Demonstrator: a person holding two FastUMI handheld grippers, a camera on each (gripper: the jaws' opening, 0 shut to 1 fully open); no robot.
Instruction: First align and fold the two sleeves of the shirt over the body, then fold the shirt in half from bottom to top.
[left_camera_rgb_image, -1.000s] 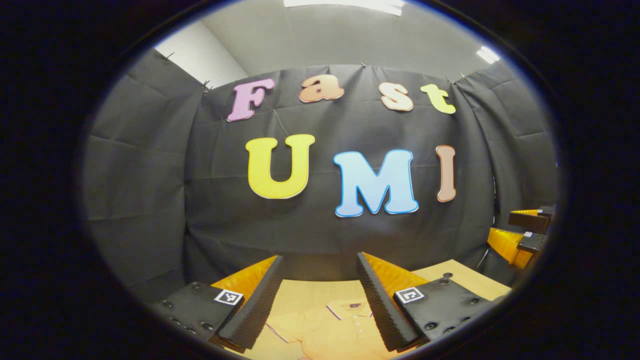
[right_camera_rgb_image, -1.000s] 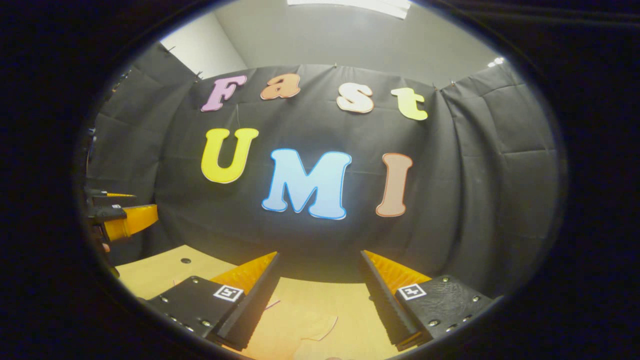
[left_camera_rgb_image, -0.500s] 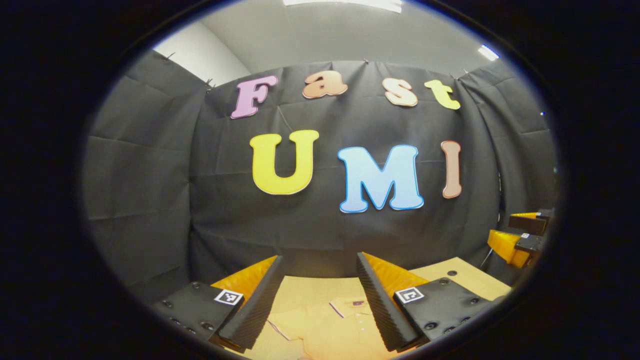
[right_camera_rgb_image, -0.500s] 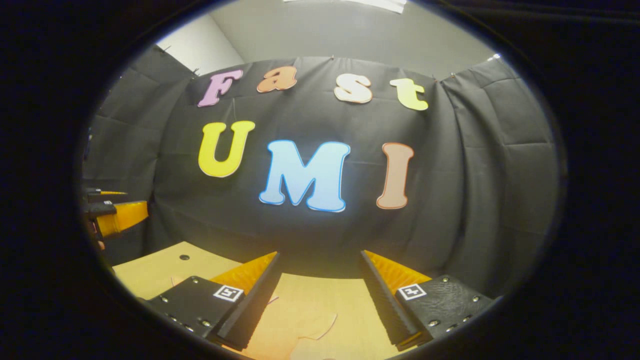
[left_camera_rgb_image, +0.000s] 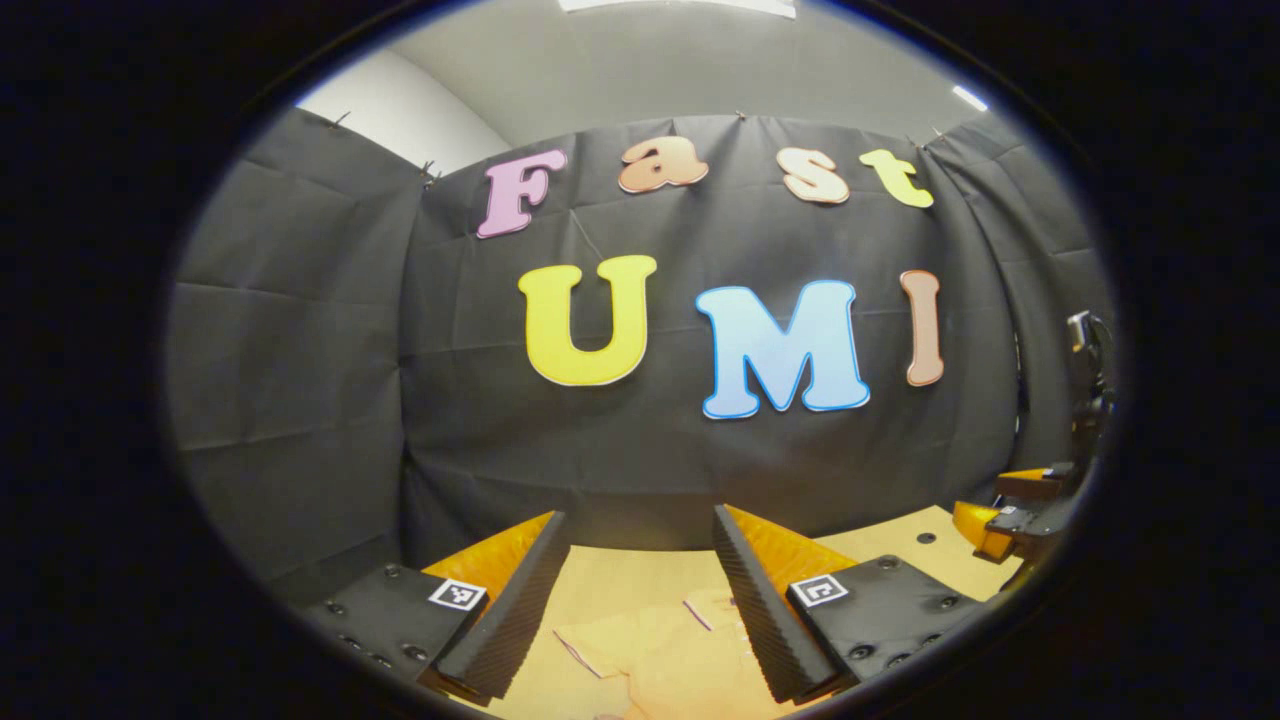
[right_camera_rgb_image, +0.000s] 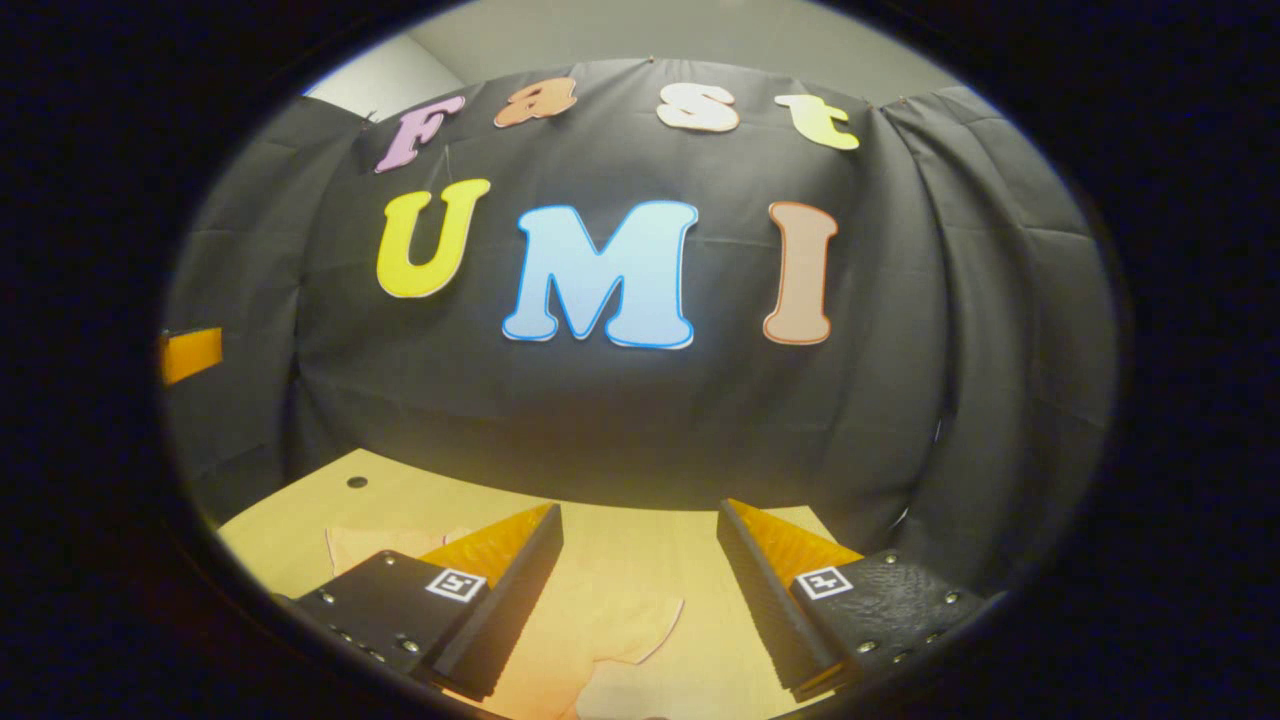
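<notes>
A pale yellow-orange shirt (left_camera_rgb_image: 660, 655) lies flat on the wooden table (left_camera_rgb_image: 620, 570), its collar and one short sleeve showing between my left gripper's fingers. My left gripper (left_camera_rgb_image: 632, 600) hangs open above it, with nothing held. In the right gripper view the shirt's other sleeve (right_camera_rgb_image: 600, 625) lies on the table (right_camera_rgb_image: 620, 530) below my right gripper (right_camera_rgb_image: 640, 595), which is open too and holds nothing. The right gripper (left_camera_rgb_image: 1015, 510) also appears at the far right edge of the left gripper view, low over the table.
The black cloth wall closes the booth behind and to both sides of the table. Small dark holes (right_camera_rgb_image: 357, 482) mark the table top near its back corners. Part of the other gripper (right_camera_rgb_image: 190, 353) sticks in at the left edge of the right gripper view.
Both grippers have tipped downward, so more of the table and shirt comes into view. The right gripper has sunk lower toward the table in the left gripper view. Both stay open.
</notes>
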